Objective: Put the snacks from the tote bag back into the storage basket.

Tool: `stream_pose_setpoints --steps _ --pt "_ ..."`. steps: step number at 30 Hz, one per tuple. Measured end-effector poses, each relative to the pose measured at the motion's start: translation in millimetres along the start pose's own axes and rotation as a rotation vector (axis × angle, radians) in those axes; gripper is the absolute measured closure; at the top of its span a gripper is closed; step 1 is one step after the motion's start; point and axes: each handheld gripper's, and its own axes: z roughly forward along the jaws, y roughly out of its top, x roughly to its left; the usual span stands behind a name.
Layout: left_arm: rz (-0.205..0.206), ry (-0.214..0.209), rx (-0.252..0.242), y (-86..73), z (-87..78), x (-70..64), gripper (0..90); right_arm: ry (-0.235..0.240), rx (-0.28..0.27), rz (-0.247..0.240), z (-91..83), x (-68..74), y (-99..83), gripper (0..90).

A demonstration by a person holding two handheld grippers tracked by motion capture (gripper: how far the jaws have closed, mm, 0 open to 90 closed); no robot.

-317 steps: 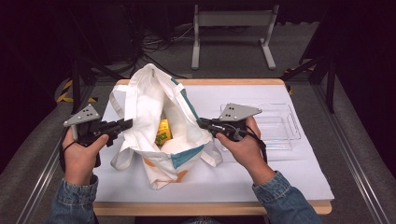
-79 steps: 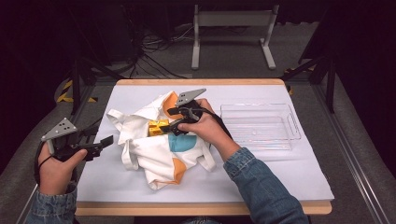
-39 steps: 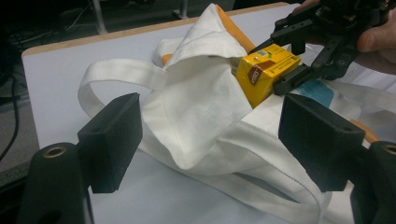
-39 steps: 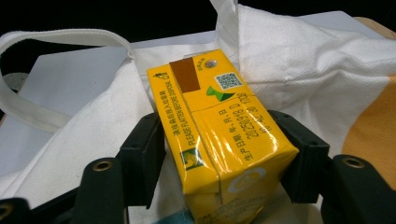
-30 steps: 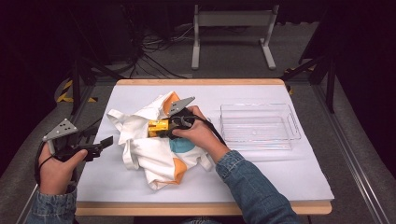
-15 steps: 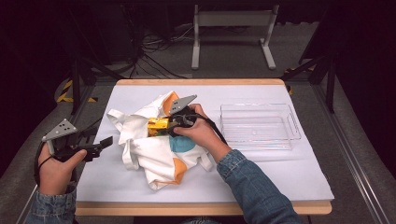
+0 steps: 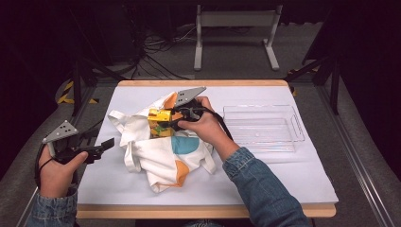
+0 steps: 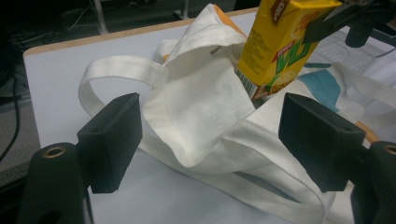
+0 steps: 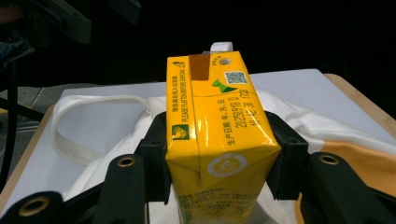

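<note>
At the left edge of the white-covered surface (image 7: 293, 175), the left gripper (image 7: 103, 145) is held low by the left hand (image 7: 56, 165), with its jaws spread wide and nothing between them. In the left gripper view the two black pads stand well apart on either side of a fold of the white cloth bag (image 8: 205, 121), which lies just beyond them; whether the pads touch the cloth cannot be told.

The bag (image 7: 161, 151) is seen crumpled on the surface, left of the middle, with a loop handle (image 8: 116, 74) lying toward the far left and teal and orange patches on its near side.

At the bag's far part a yellow drink carton (image 7: 160, 121) is grasped by the right gripper (image 7: 174, 119), which is clenched on it. In the right gripper view the carton (image 9: 219, 140) is seen squeezed between the two jaws, one pad on each side face, with its end face toward the camera and its long axis running away along the jaws (toward the left of the surface, as the high view shows it). In the left gripper view the carton (image 8: 280, 42) is tilted, its lower corner sunk behind the bag's rim, so that end is hidden; its upper end is cut off by the frame. Small print and a date stamp are visible on it, though the brand cannot be read fully.

The right hand (image 7: 205, 130) covers most of the right gripper from above.

To the right, a clear plastic tray (image 7: 262, 142) is set on the surface, apart from the bag.
</note>
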Motion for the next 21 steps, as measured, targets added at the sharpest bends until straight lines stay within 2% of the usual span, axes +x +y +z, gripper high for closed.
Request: stream_pose_setpoints --steps 10,21 --pt "0.000 -0.003 0.002 0.1 0.5 0.0 22.6 -0.007 -0.028 -0.032 -21.3 1.3 20.5 51.4" --pt "-0.006 -0.004 0.006 -0.3 1.6 -0.2 22.6 0.004 -0.053 -0.040 -51.1 0.3 38.5 51.4"
